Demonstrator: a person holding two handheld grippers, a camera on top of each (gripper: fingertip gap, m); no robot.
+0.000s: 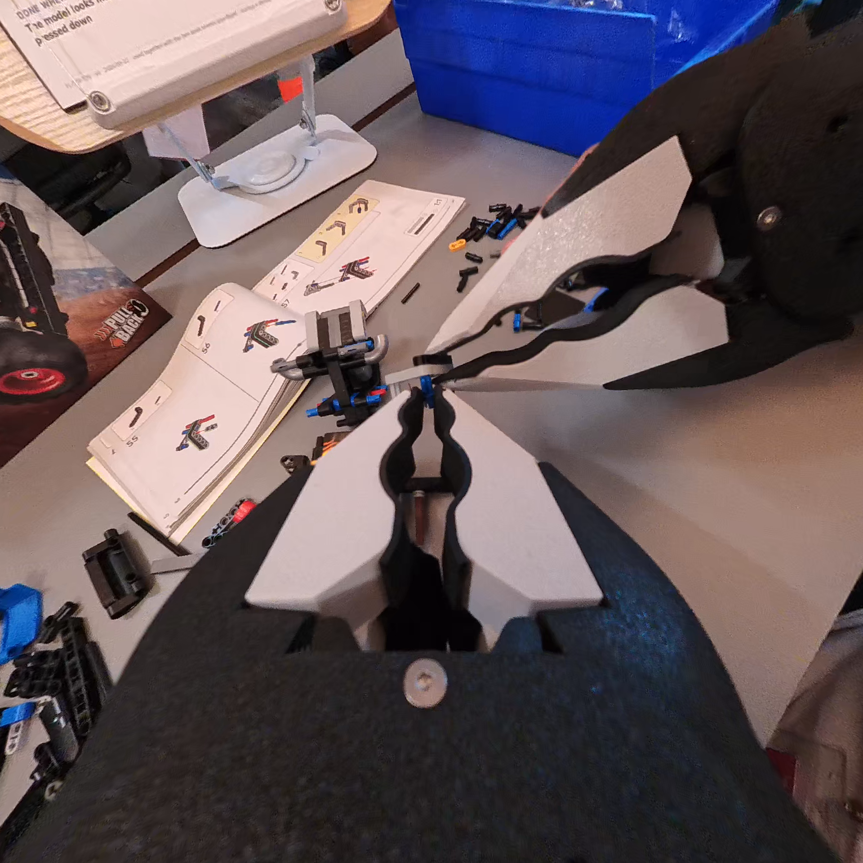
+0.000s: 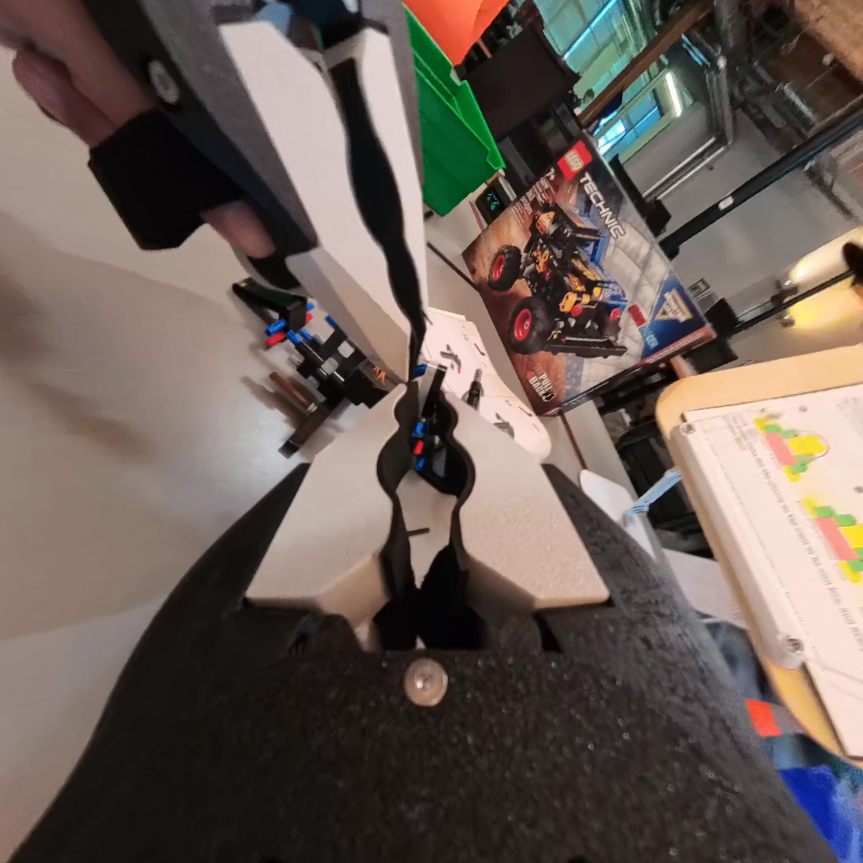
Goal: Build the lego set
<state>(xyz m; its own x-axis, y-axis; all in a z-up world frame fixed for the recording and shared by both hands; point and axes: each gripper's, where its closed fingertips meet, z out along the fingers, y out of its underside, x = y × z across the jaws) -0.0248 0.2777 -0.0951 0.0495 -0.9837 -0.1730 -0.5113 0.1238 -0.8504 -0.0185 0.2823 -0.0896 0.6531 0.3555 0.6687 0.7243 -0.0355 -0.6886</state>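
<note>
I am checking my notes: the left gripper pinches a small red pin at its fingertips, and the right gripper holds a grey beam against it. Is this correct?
Not quite: the pin is blue, not red, as the left wrist view shows. The left gripper pinches it, and the right gripper holds the grey beam against it.

Evenly and softly lit indoors, with only faint shadows on the table. Strong fisheye bending toward every edge. Sharpest at centre in the left wrist view; smeared with motion blur at 9 o'clock in the right wrist view. Bright windows glaring at 1 o'clock there. Blue bin soft at 12 o'clock.
</note>
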